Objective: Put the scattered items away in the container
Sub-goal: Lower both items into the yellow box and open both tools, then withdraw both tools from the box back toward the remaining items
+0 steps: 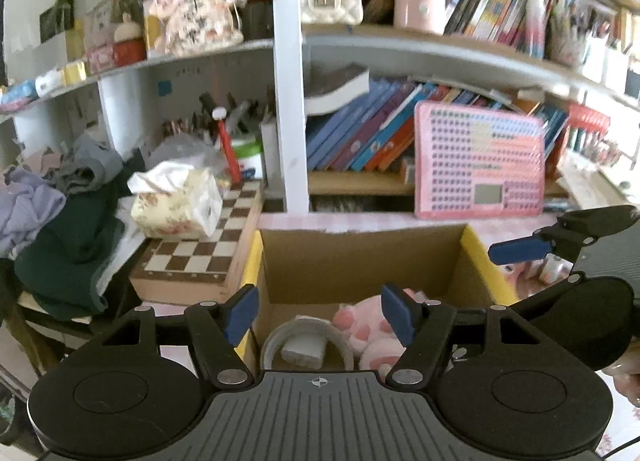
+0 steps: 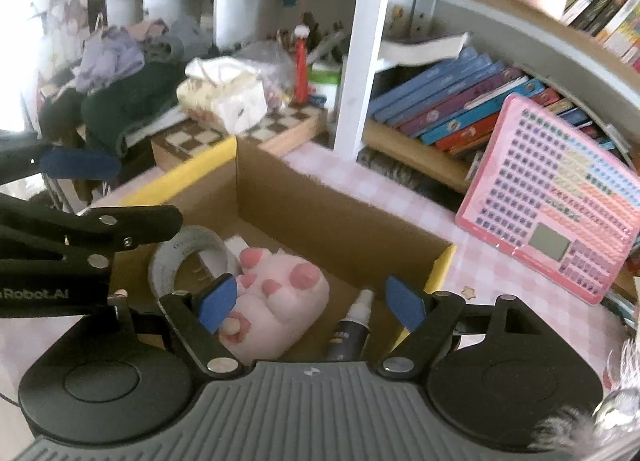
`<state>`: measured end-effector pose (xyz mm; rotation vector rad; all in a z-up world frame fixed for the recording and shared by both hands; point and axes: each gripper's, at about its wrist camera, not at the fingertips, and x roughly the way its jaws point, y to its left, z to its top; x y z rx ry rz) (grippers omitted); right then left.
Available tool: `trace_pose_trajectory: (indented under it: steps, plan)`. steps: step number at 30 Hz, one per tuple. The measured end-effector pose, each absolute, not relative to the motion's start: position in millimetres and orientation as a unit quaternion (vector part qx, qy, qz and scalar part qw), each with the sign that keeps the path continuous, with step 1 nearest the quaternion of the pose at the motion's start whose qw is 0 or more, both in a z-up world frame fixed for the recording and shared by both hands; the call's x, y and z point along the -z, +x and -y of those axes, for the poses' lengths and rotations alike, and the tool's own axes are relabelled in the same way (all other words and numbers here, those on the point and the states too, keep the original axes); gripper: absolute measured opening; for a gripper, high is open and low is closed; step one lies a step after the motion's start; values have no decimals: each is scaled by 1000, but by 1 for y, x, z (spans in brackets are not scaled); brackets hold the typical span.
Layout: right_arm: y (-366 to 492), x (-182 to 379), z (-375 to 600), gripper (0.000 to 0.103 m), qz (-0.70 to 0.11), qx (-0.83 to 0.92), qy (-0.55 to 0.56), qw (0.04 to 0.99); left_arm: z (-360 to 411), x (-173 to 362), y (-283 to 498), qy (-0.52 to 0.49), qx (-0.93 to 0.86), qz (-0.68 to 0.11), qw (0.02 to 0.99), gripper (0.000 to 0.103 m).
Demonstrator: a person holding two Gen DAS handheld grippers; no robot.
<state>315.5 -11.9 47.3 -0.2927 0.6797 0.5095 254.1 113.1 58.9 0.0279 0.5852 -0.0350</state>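
Observation:
An open cardboard box (image 1: pixel 360 261) with yellow flaps stands on the pink checked tabletop; it also shows in the right wrist view (image 2: pixel 320 205). Inside lie a roll of tape (image 1: pixel 308 335), a white block (image 1: pixel 302 351) inside the roll, a pink plush paw (image 2: pixel 280 301) and a small dark spray bottle (image 2: pixel 350 331). My left gripper (image 1: pixel 320 315) is open and empty above the box's near side. My right gripper (image 2: pixel 312 303) is open and empty over the paw and bottle. The right gripper's arm shows at the right edge of the left wrist view (image 1: pixel 560 241).
A chessboard box (image 1: pixel 200 249) with a tissue pack (image 1: pixel 176 201) sits left of the box. A pink toy tablet (image 2: pixel 556 205) leans on the bookshelf behind. Clothes (image 1: pixel 60 229) are piled at the far left. A small star charm (image 2: pixel 467 292) lies on the tabletop.

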Motion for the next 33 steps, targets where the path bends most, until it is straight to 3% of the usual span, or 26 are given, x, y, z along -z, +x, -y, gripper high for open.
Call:
trace_pose_trajectory:
  steps: [12,33]
  plan:
    - [237,-77,32,81,-282,-207,-92,932,-116,-78,181,19,35,-261,964,71]
    - [107,-65,63,82,-267,-88,-24,959,-109,-70,84,29,74,-256,963,78]
